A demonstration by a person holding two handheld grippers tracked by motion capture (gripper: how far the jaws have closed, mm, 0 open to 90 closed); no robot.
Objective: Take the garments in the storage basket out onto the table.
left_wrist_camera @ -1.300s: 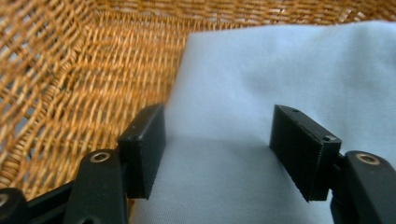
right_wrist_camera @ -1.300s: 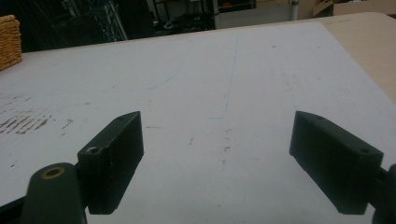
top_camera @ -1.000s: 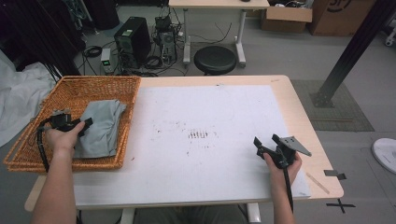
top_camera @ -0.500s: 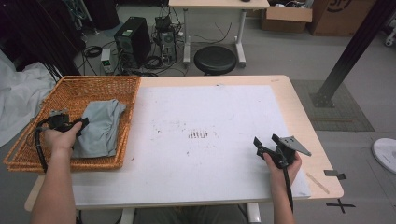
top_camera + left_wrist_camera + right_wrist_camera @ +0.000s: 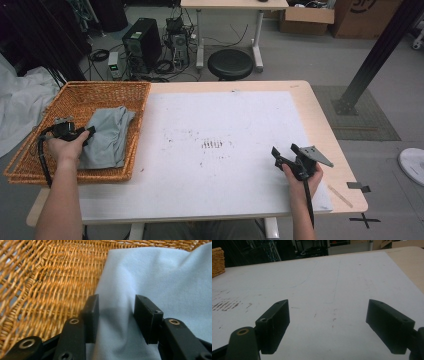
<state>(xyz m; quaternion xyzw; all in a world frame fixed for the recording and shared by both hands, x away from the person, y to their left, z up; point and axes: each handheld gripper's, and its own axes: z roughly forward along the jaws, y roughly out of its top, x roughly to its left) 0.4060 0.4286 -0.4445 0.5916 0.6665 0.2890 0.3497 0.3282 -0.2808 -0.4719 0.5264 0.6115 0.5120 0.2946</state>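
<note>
Overhead, a crumpled pale grey-blue cloth (image 5: 106, 137) lies in the rectangular woven wicker basket (image 5: 75, 95) at the bench's left end, its long axis running from the near rim toward the far rim, slightly tilted rightward. The left hand-held gripper (image 5: 84, 136) meets the cloth's left edge, pointing rightward. The right hand-held gripper (image 5: 284, 159) rests on the white sheet (image 5: 220, 115) covering the light wooden bench (image 5: 320, 110), well apart from the basket, pointing left. Beyond the bench stand a black round stool (image 5: 230, 64), a black computer tower (image 5: 142, 45), and a cardboard box (image 5: 307, 20) on a grey floor.

In the left gripper view, the left hand-held gripper (image 5: 116, 315) has a fold of cloth (image 5: 155, 282) between its jaws; they have just been opening, and the pads do not clearly press it. The basket's weave (image 5: 50, 282) lies at left.

In the right gripper view, the right hand-held gripper (image 5: 328, 326) is released, jaws wide over the scuffed sheet (image 5: 332, 277).
</note>
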